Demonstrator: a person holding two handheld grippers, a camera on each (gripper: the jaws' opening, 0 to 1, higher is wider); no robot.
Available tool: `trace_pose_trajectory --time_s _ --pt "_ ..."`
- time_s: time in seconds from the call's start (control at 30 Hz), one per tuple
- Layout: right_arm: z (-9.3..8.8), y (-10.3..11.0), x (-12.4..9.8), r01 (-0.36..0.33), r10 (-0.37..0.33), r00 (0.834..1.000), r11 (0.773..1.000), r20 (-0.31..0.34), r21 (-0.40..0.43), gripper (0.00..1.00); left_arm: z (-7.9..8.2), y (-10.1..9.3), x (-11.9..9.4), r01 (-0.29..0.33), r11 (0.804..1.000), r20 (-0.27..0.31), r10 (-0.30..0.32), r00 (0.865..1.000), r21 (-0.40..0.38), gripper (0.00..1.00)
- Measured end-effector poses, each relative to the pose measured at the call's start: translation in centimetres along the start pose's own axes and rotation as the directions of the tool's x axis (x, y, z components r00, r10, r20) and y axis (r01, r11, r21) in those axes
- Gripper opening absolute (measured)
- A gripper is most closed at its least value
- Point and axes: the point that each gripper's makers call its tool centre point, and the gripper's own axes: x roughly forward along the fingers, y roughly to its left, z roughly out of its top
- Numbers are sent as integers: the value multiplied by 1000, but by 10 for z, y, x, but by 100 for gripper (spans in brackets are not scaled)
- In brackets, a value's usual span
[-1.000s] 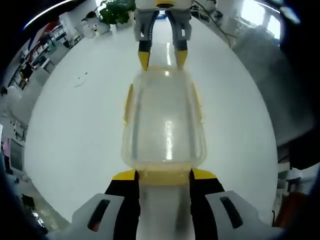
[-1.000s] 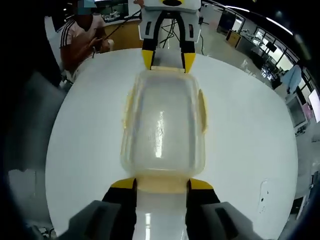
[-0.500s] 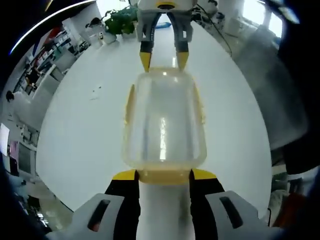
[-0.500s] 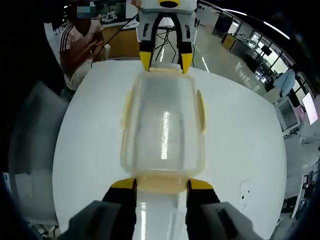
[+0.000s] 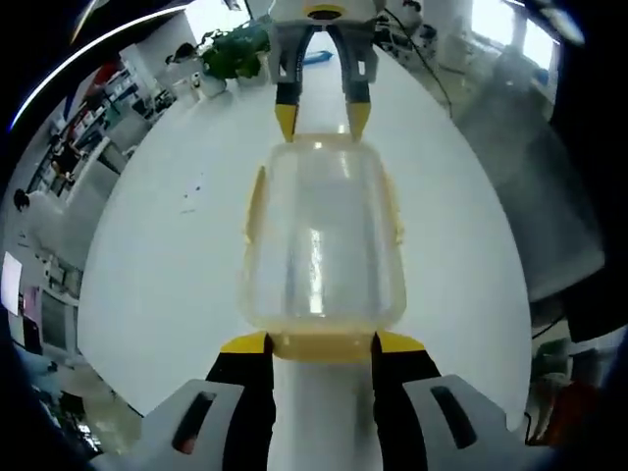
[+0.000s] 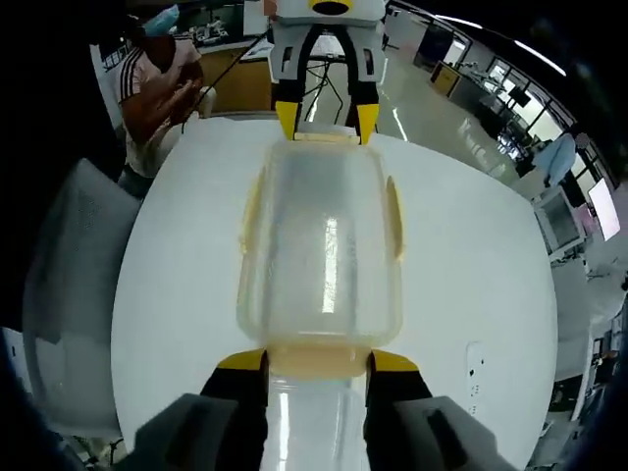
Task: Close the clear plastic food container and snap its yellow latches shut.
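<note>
A clear plastic food container with its lid on hangs above a round white table, held between both grippers. My left gripper is shut on the yellow latch at the container's near end. My right gripper grips the far end. In the right gripper view the same container runs from my right gripper, shut on its near yellow latch, to my left gripper at the far end. The yellow side latches lie along the long sides.
A potted plant stands at the table's far edge. A grey chair sits beside the white table, and a person sits beyond it. Another grey chair is on the other side.
The table looks smaller and farther below in both views: both grippers have risen with the container between them. Their hold on its ends is unchanged.
</note>
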Motion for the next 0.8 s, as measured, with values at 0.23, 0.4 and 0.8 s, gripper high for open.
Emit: trace_pose_trajectory --time_s 0.23,0.4,0.8 --pt "-13 -9 -9 28 -28 999 999 20 -27 35 15 5 4 -38 999 3 38 999 -3 35" --pt "-20 -12 -10 30 -29 999 999 39 -28 35 24 9 5 -58 998 -25 58 998 13 35" --pt "-40 -9 -14 28 -27 998 999 54 -25 35 40 8 17 -61 998 -54 62 997 14 35"
